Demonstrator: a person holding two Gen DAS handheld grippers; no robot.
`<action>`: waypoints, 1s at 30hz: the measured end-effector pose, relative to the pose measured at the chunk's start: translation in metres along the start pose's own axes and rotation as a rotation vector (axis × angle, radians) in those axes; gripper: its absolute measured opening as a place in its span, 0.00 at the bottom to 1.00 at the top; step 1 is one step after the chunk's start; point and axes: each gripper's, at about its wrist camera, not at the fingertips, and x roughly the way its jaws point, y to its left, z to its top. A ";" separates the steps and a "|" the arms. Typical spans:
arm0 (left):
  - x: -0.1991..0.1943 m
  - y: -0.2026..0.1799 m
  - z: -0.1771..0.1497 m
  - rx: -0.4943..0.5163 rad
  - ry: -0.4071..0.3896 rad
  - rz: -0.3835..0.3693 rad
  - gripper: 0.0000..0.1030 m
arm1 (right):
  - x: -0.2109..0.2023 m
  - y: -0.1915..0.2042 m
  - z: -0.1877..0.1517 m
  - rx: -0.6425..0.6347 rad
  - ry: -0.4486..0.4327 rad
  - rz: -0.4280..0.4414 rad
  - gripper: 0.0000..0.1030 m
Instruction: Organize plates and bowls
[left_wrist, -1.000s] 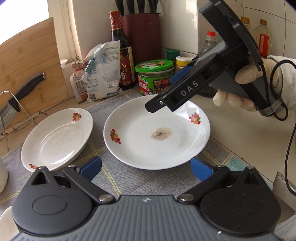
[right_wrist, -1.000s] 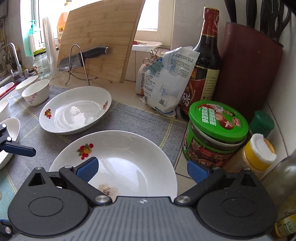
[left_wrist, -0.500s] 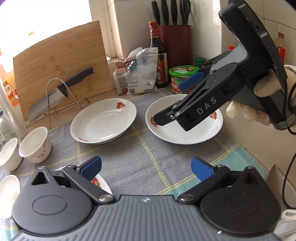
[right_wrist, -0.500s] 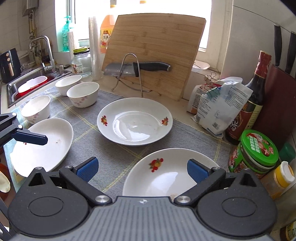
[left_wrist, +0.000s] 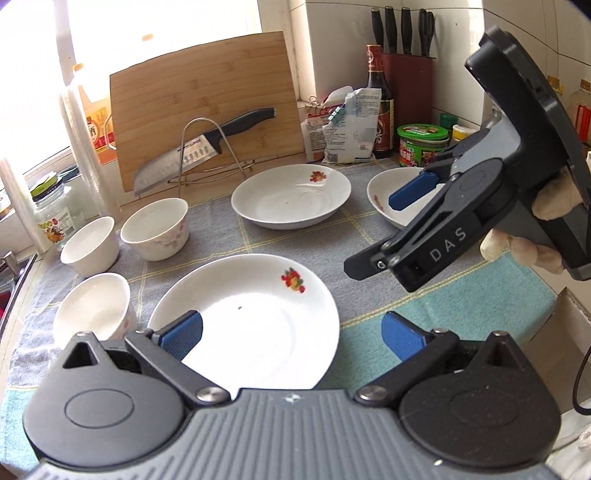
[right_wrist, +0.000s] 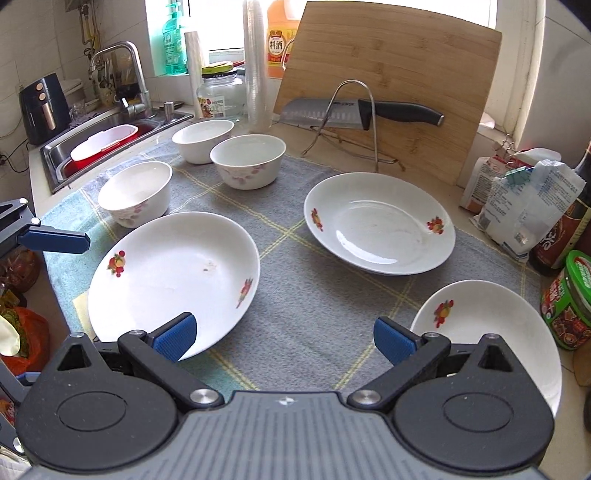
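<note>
A grey checked cloth mat (right_wrist: 314, 295) with yellow lines covers the kitchen worktop, with a steel sink (right_wrist: 110, 136) and tap at the upper left of the right wrist view and a bright window behind. Three white floral-print plates lie on the mat: one at lower left (right_wrist: 173, 277), one at centre right (right_wrist: 380, 232), one at lower right (right_wrist: 491, 328). Three white bowls (right_wrist: 247, 158) stand apart in the upper left. A bamboo cutting board (right_wrist: 391, 74) leans at the top, with a black-handled knife (right_wrist: 358, 112) on a wire rack before it.

The right gripper (left_wrist: 402, 206) reads "DAS" on its body; the green-lidded jar (left_wrist: 423, 142) label is too small to read.

In the left wrist view the right gripper, in a gloved hand (left_wrist: 543, 229), hangs tilted down toward frame left above the mat — fingers wide, empty. The left gripper (left_wrist: 291, 336) hovers over the nearest plate, wide too, holding nothing.
</note>
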 end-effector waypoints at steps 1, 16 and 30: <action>-0.002 0.004 -0.004 -0.005 0.004 0.004 0.99 | 0.004 0.006 0.000 -0.001 0.010 -0.001 1.00; 0.008 0.062 -0.056 -0.025 0.101 -0.004 0.99 | 0.038 0.048 0.002 0.033 0.112 -0.008 1.00; 0.038 0.083 -0.077 0.016 0.157 -0.129 0.99 | 0.061 0.066 -0.007 0.153 0.202 0.008 1.00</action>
